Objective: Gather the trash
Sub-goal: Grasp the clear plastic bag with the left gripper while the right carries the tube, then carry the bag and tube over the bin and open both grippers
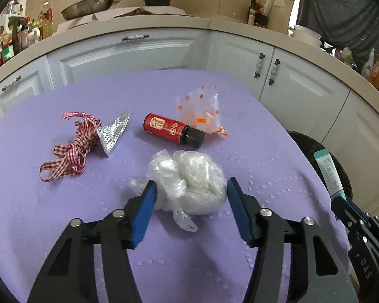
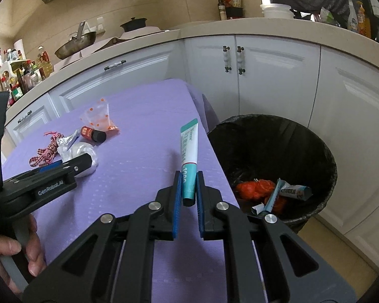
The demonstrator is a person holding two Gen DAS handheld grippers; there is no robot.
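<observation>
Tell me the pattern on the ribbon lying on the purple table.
Red-and-white gingham check on the tangled fabric ribbon, clearest in the left wrist view.

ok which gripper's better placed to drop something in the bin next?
Right. The right gripper is shut on the tube, close beside the bin. The left gripper only straddles the plastic wad mid-table, pads not yet pressing.

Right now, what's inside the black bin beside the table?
In the bin, on the black liner: a crumpled orange-red bag, a small printed carton and a teal-edged wrapper strip. The near wall hides the bottom closest to the camera, and anything under the bag.
</observation>
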